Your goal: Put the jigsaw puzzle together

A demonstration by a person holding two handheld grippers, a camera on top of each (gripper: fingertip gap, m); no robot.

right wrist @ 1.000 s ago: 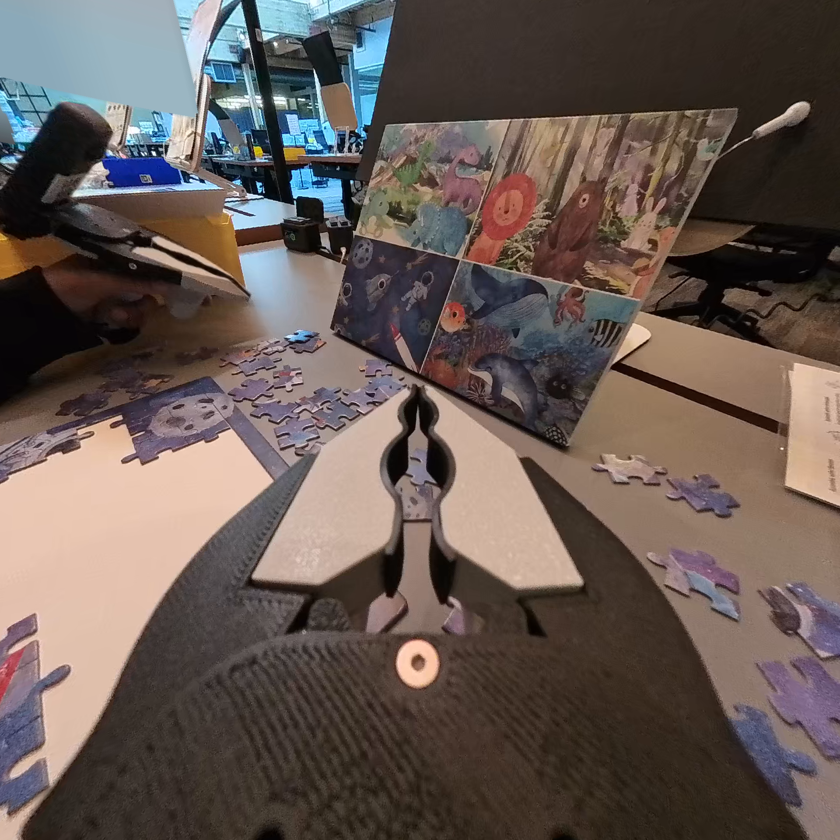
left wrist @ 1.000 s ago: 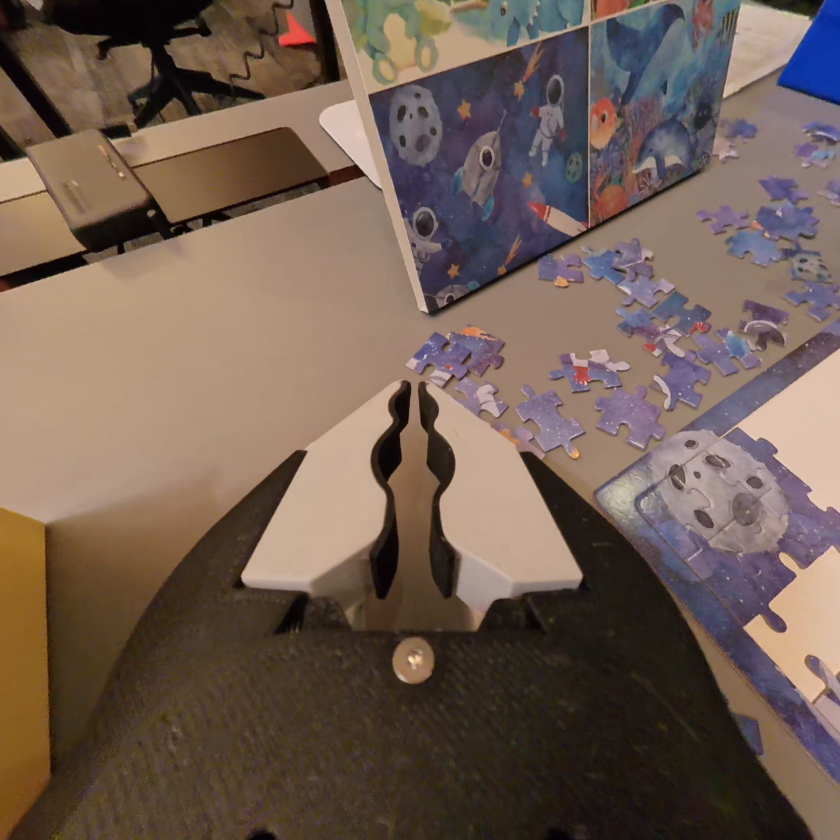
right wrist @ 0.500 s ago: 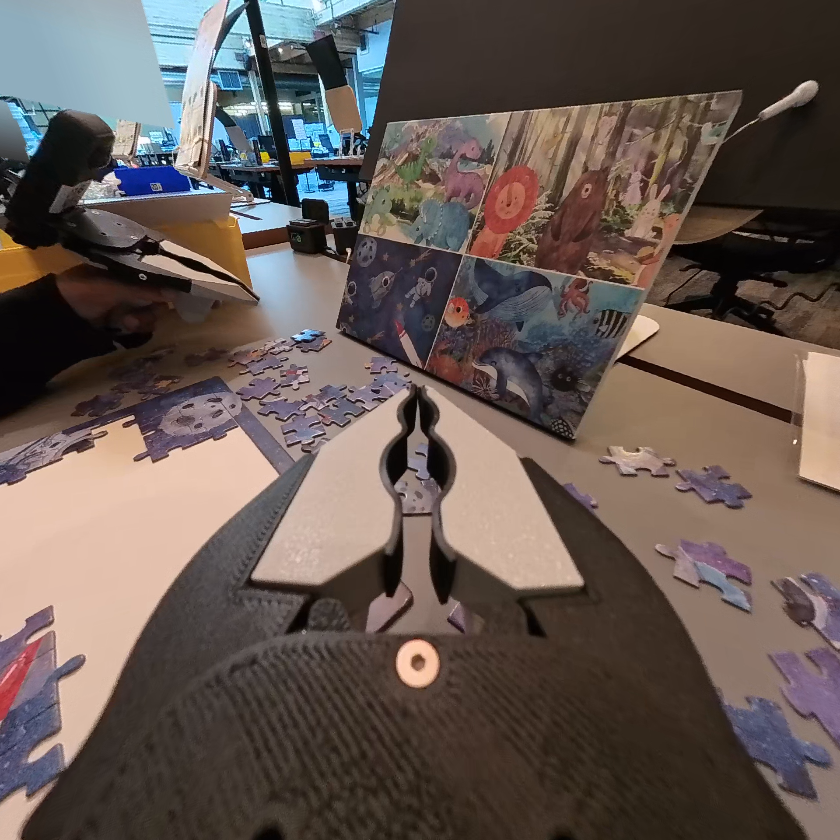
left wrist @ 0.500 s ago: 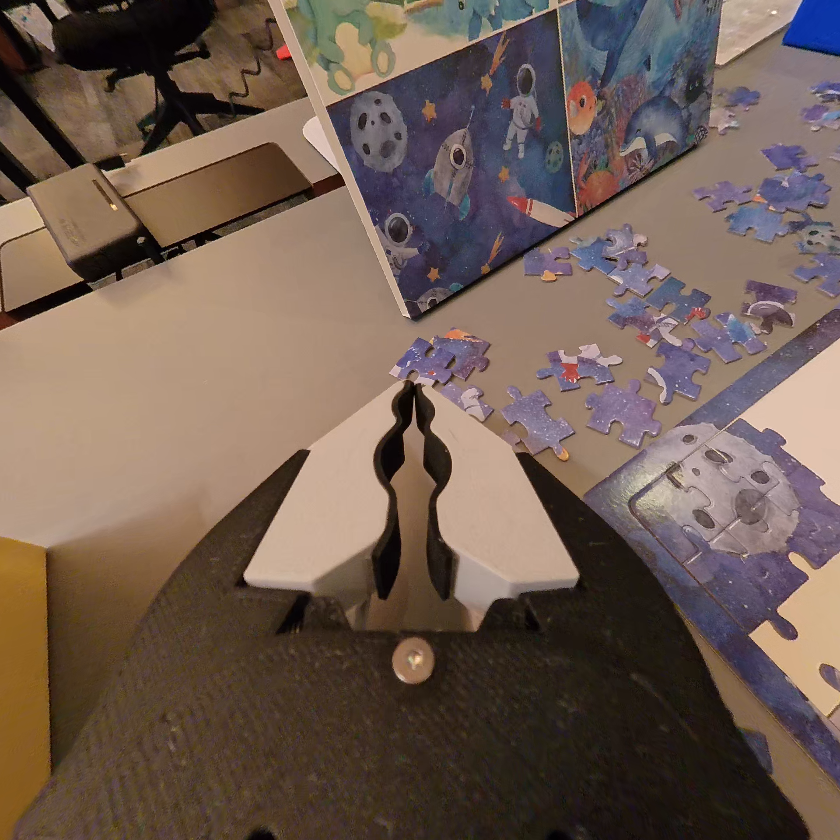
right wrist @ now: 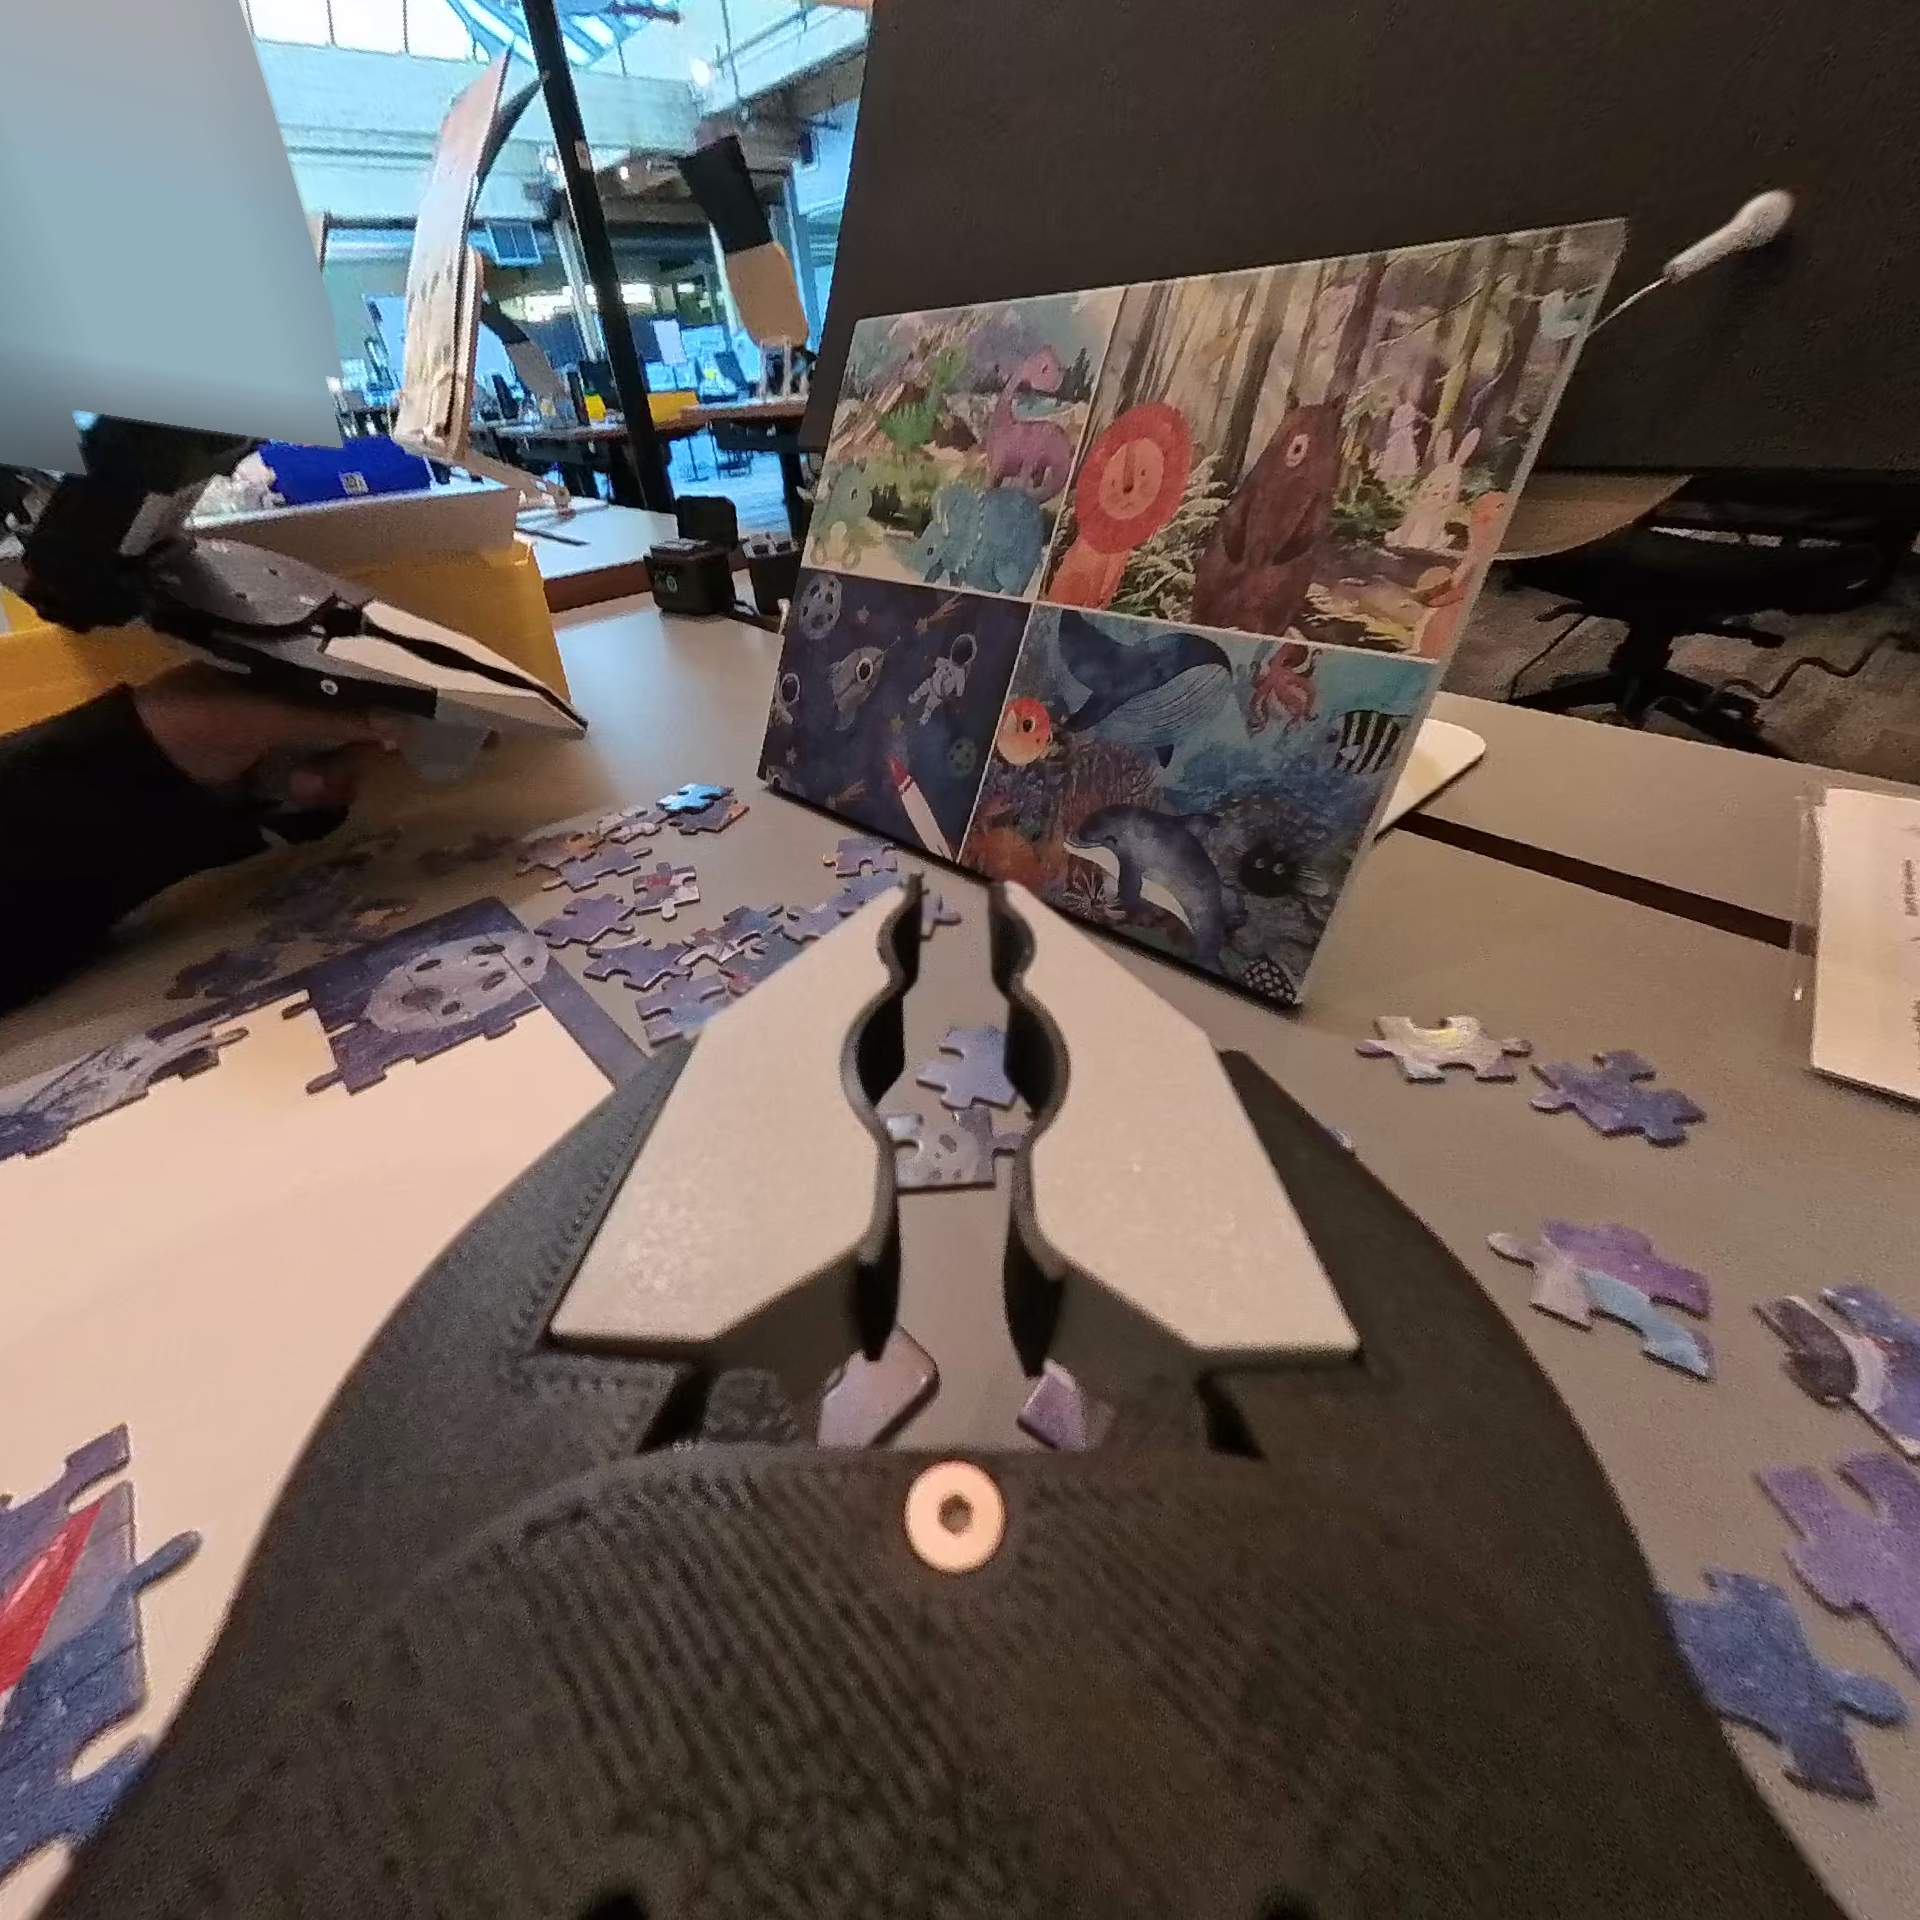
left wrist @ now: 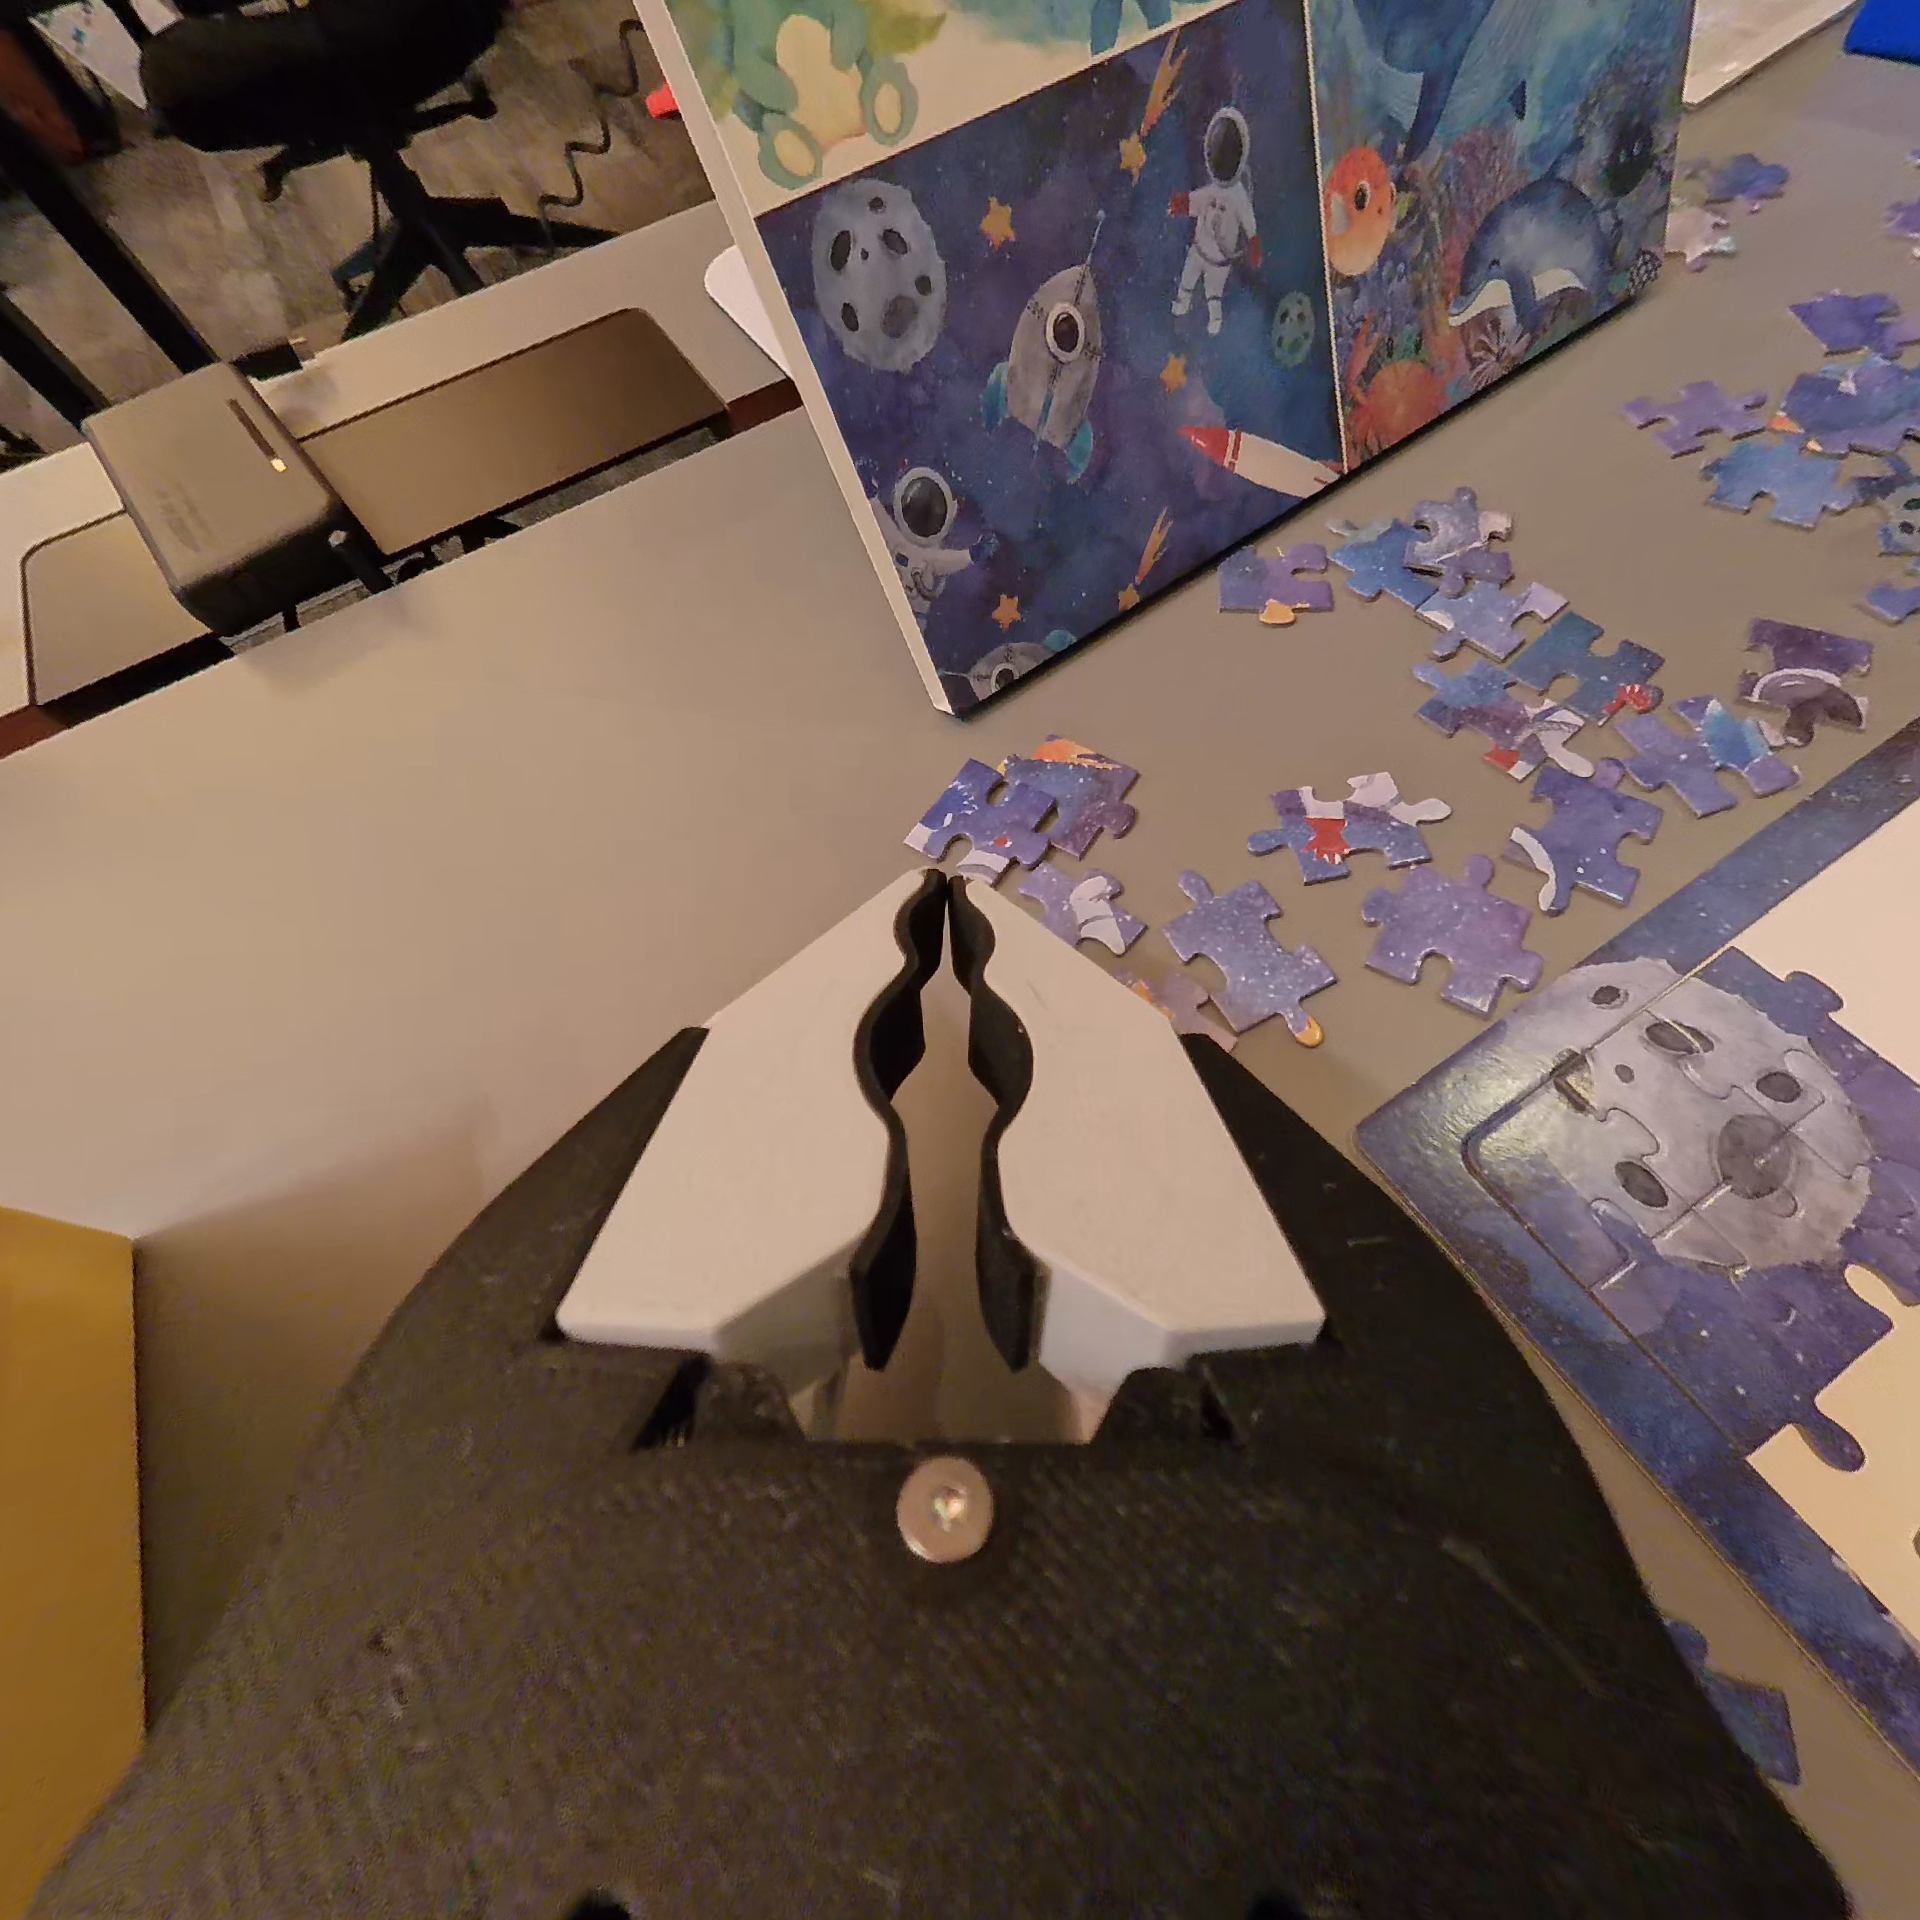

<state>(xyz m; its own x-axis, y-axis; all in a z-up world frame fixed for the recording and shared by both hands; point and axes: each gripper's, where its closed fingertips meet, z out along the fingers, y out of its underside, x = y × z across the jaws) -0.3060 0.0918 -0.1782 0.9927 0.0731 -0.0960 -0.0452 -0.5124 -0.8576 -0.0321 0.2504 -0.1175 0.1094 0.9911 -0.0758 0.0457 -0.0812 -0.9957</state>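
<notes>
We see our left gripper (left wrist: 943, 883) closed on nothing beside loose puzzle pieces (left wrist: 1023, 805); our right gripper (right wrist: 954, 899) narrowly open above puzzle pieces (right wrist: 961, 1070), the puzzle tray (right wrist: 312, 1195) to its left.

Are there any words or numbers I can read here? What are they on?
White sheet in a clear holder: small print, too blurred to read.
Blue bin: a label, too small to read.
Picture board and puzzle pieces: pictures only, no words.

Dim warm light, wide-angle warp, perhaps slight blur
</notes>
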